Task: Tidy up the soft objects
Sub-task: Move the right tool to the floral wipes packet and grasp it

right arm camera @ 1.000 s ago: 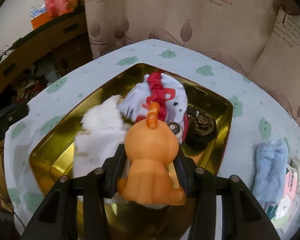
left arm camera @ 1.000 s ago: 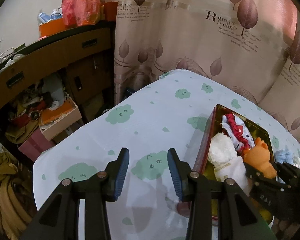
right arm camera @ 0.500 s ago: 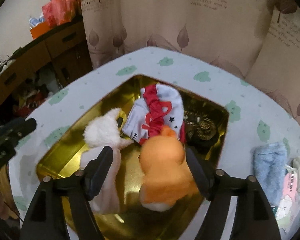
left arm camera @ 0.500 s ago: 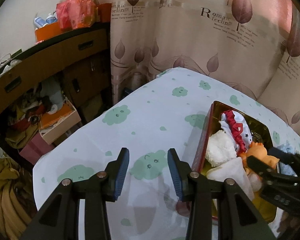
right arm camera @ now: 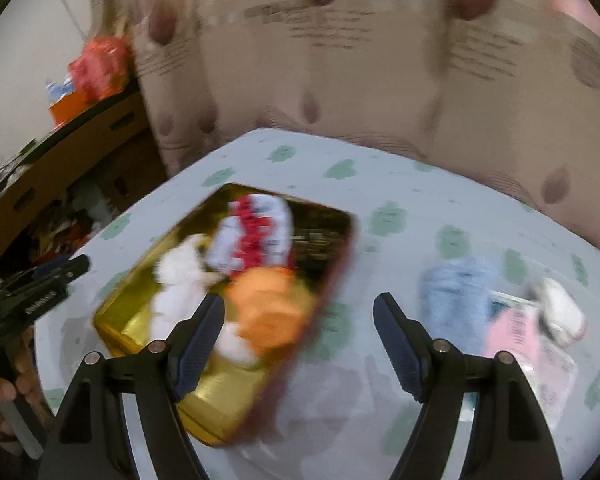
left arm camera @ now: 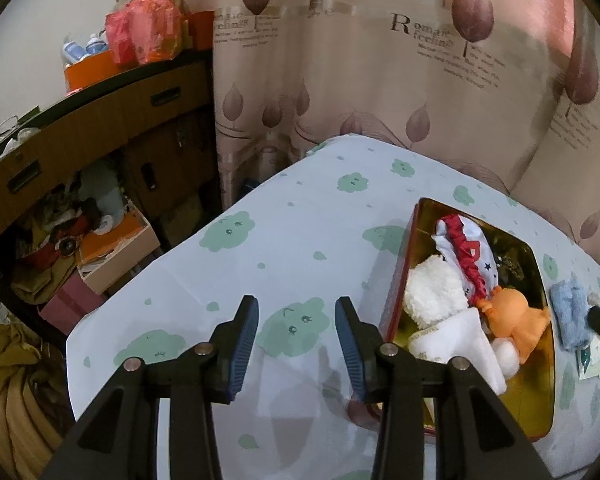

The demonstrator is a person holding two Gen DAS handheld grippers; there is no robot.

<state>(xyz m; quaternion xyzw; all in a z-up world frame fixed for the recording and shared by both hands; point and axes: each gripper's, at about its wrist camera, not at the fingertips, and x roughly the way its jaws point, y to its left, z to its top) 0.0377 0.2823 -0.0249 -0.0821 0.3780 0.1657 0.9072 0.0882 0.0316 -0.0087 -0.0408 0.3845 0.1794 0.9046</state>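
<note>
A gold tin (left arm camera: 534, 400) (right arm camera: 120, 320) with red outer walls sits on the cloud-print tablecloth. Inside lie an orange plush toy (left arm camera: 516, 320) (right arm camera: 272, 312), a white fluffy piece (left arm camera: 432, 294) (right arm camera: 176, 280) and a white and red cloth (left arm camera: 472, 252) (right arm camera: 256, 228). My right gripper (right arm camera: 298, 336) hangs open above the tin's right rim with nothing between its fingers; that view is blurred. My left gripper (left arm camera: 296, 336) stands open over bare cloth left of the tin, holding nothing. A light blue sock (right arm camera: 456, 284) (left arm camera: 568, 312) lies right of the tin.
A pink packet (right arm camera: 516, 332) and a white soft item (right arm camera: 560, 312) lie beside the blue sock. A leaf-print curtain (left arm camera: 380, 80) hangs behind the table. Wooden drawers (left arm camera: 80, 128) and cluttered boxes (left arm camera: 112, 248) stand on the left. A hand (right arm camera: 4, 392) holds the left gripper.
My right gripper opened and let the orange plush toy go into the tin, then pulled up and to the right. The left gripper barely moved.
</note>
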